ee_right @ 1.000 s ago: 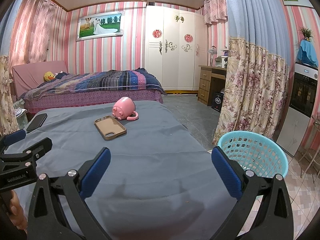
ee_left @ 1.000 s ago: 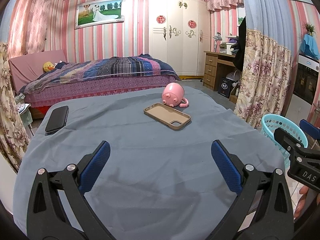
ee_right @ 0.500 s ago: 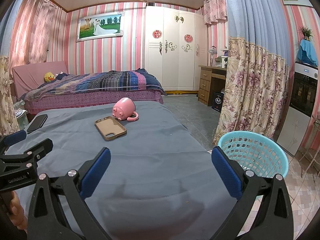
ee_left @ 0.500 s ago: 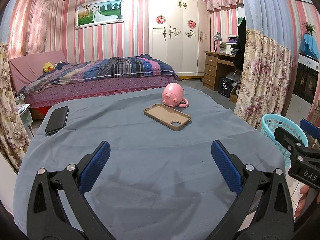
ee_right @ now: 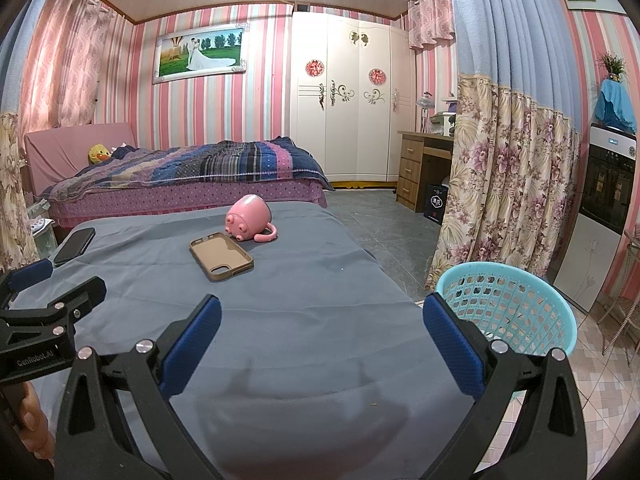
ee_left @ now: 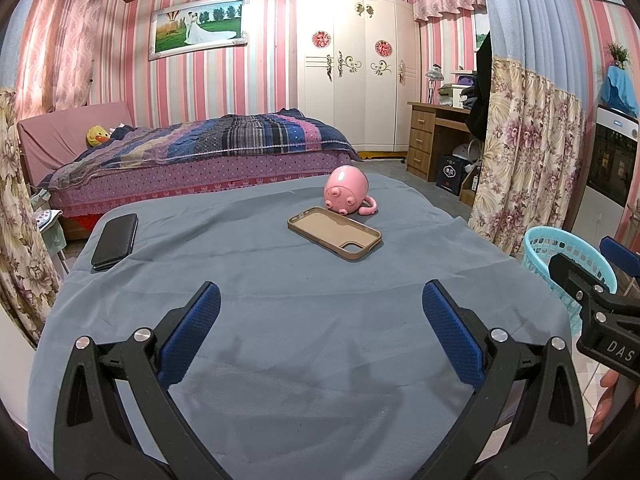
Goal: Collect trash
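Nothing has moved since the earlier frames: left gripper (ee_left: pixel 320 330) and right gripper (ee_right: pixel 320 330) both hover wide open and empty over the grey cloth (ee_left: pixel 280 320). No trash is visible; the turquoise basket (ee_right: pixel 508 308) stands just beside the table, nearer the right gripper

White "DAS" on the black body of the right gripper (ee_left: pixel 612 280), cut off at the left wrist view's edge. White "GenRobot.AI" on the black body of the left gripper (ee_right: pixel 44 292), right wrist view. Box (ee_right: pixel 436 203) by the desk (ee_right: pixel 424 148): white mark, unreadable.
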### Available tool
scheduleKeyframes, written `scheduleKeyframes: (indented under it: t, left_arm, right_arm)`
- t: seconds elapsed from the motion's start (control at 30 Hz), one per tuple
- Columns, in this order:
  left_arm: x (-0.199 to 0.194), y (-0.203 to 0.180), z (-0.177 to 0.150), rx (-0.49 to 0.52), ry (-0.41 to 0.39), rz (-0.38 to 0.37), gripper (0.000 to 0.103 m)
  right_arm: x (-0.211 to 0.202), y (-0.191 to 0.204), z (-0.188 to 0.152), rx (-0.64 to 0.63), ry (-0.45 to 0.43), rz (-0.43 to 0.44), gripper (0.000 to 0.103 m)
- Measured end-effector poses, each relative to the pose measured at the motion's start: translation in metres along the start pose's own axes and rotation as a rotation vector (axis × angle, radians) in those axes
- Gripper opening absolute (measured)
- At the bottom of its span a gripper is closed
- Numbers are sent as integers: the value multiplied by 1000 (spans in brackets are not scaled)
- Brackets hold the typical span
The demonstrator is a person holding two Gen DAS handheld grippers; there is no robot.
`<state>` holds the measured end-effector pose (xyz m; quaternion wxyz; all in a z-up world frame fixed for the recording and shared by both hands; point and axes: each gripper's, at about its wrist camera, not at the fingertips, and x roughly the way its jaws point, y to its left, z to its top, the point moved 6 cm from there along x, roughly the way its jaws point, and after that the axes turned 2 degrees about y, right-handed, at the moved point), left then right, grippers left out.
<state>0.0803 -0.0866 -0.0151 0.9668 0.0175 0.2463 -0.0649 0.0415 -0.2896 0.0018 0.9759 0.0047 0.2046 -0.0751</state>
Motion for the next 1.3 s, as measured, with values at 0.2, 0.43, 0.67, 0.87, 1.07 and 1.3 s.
scheduleKeyframes:
  t: [0.2, 0.43, 0.67, 0.87, 1.07, 1.3]
  left_arm:
    - [0, 0, 0, -1, 0, -2, 98]
    - [-1, -1, 0, 0, -2, -1, 98]
    - [0, -1, 0, 1, -2, -1, 98]
    - [-1, 0, 1, 2, -3, 0, 98]
    - [-1, -1, 1, 4, -2, 1, 98]
    - [0, 0, 1, 4, -4, 1, 98]
  right_arm:
    - [0, 1, 0, -1, 0, -1, 99]
    - [1, 3, -2, -7, 8, 2, 99]
    - [1, 3, -2, -4, 10, 2, 99]
    - [1, 6, -3, 3, 11, 4, 99]
    - [2, 3, -2, 3, 11, 5, 99]
    - [2, 3, -2, 2, 11, 5, 99]
